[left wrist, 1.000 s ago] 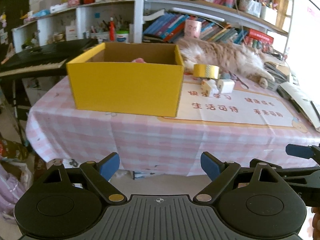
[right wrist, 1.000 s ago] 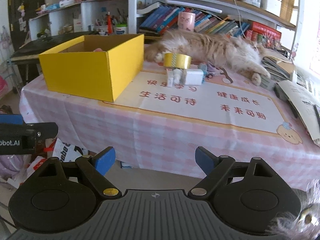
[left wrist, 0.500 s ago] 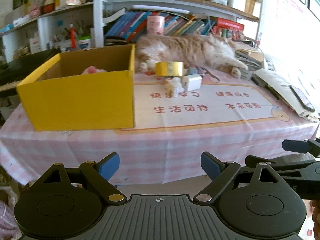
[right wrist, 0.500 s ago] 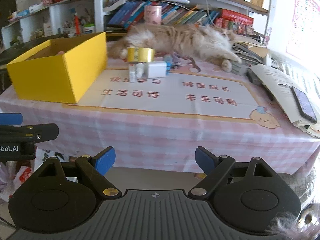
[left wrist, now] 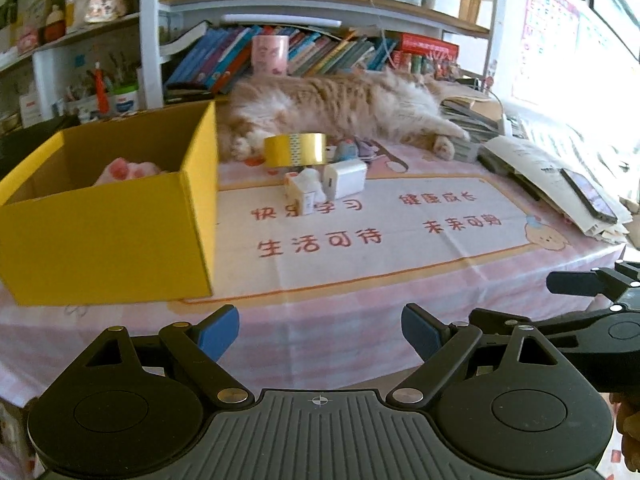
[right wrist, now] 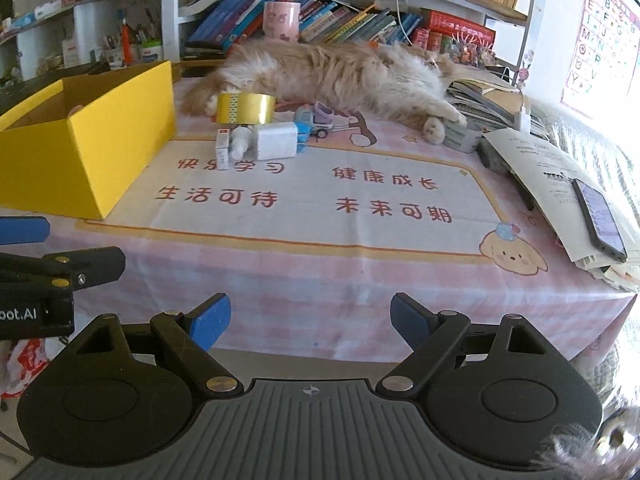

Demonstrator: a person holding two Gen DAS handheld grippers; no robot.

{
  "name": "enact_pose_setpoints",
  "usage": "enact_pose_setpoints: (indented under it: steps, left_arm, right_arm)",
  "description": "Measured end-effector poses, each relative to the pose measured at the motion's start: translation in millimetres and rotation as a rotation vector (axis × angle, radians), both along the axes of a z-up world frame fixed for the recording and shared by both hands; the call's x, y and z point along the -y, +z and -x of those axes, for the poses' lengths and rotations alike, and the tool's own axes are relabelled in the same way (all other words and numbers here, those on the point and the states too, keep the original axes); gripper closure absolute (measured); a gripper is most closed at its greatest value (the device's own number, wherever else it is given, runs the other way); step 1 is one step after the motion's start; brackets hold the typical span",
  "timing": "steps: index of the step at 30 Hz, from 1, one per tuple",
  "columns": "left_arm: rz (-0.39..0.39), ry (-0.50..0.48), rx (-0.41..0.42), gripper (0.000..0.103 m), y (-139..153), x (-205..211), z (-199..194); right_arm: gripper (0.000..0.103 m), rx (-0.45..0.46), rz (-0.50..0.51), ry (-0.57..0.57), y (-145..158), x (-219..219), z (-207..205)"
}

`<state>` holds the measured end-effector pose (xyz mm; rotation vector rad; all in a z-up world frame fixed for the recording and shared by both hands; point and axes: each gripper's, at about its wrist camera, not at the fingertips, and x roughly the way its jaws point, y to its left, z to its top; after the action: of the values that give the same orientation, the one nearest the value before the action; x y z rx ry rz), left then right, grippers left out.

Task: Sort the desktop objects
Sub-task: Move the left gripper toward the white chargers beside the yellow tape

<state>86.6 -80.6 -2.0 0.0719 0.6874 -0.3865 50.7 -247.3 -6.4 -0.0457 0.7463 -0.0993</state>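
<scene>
My left claw (left wrist: pixel 320 330) and right claw (right wrist: pixel 310 320), both wide and empty, approach the tape roll (right wrist: pixel 245 108) beside the yellow box (right wrist: pixel 100 148), first pick pending

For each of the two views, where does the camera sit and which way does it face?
Left wrist: on the left gripper, angled down across the pink checked tablecloth at the yellow cardboard box; its blue-padded fingers and the right gripper show.
Right wrist: on the right gripper, further right, facing the same way; the left gripper shows.
Shared: box, yellow tape roll, white charger block, orange cat.
</scene>
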Motion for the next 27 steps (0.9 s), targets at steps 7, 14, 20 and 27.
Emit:
enact_pose_setpoints:
  steps: [7, 14, 20, 27]
  left_arm:
    - [-0.023, -0.031, 0.016, 0.012, -2, 14, -19]
    - [-0.018, 0.009, 0.014, 0.012, 1, 29, -48]
    - [-0.024, 0.045, 0.013, 0.012, 3, 47, -68]
    - [-0.041, 0.103, 0.018, 0.012, 6, 66, -92]
  right_arm:
    - [0.017, -0.005, -0.02, -0.02, -5, 11, -22]
    - [0.017, 0.002, -0.015, 0.008, -2, 25, -56]
    - [0.017, -0.005, -0.015, 0.038, 1, 44, -85]
    - [0.017, 0.01, -0.027, 0.084, 6, 67, -118]
